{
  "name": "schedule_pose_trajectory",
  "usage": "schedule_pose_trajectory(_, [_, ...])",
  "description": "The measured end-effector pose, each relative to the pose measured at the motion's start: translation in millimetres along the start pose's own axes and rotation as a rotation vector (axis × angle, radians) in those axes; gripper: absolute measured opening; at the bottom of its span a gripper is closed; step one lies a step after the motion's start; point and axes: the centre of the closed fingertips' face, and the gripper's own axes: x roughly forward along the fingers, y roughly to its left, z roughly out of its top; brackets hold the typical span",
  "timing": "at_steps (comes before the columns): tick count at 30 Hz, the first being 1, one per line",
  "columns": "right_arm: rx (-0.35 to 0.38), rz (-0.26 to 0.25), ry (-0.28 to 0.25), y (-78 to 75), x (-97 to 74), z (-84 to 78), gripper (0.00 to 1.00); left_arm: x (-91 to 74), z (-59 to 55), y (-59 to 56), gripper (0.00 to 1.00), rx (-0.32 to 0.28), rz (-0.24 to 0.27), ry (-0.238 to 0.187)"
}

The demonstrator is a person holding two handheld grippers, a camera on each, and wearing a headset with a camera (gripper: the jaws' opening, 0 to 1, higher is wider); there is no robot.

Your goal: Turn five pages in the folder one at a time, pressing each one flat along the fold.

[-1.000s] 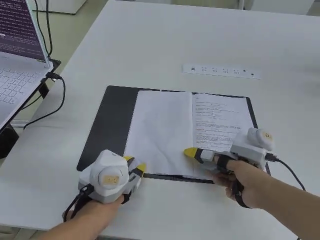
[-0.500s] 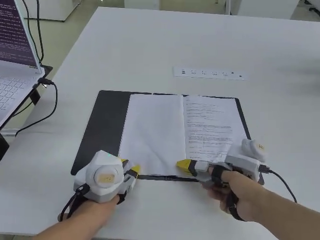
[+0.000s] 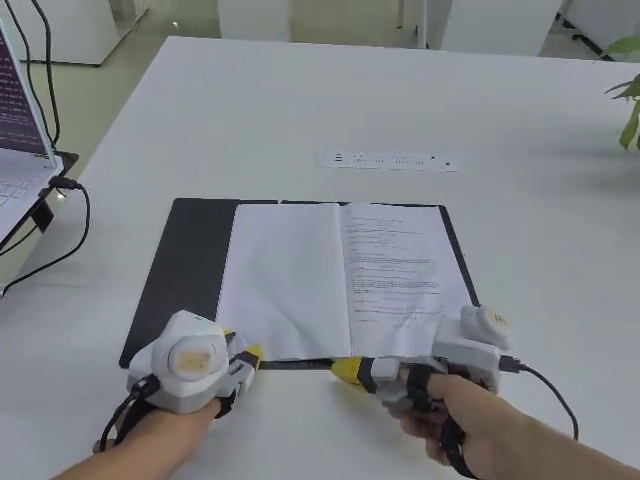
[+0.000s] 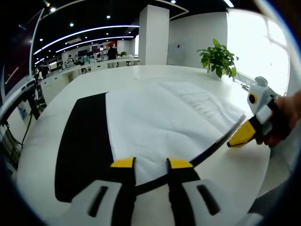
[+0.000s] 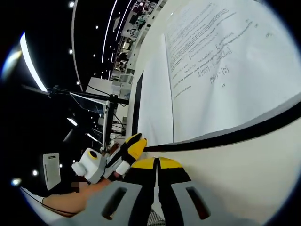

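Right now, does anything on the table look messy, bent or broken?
Nothing stands out. The open black folder lies flat on the white table, and its white paper pages look smooth and untorn.

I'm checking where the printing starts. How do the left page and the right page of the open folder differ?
The left page is blank; the right page carries lines of printed text. Beside the left page a wide strip of black cover shows; beside the right page, only a thin black edge. Both are white, lie flat and meet at the fold.
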Motion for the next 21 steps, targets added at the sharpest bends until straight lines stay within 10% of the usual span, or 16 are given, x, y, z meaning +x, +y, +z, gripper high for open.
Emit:
schedule_pose_trajectory(9, [-0.108, -0.057, -0.151, 14.6, -35.9, 18.6, 0.00, -13.3, -3.9, 1.0, 0.24, -0.120, 0.026, 0.120])
schedule_pose_trajectory(21, [-0.486, -0.228, -0.290, 43.0, -99.9, 37.3, 0.24, -66.3, 26.0, -13.5, 0.37, -0.159, -0.016, 0.119])
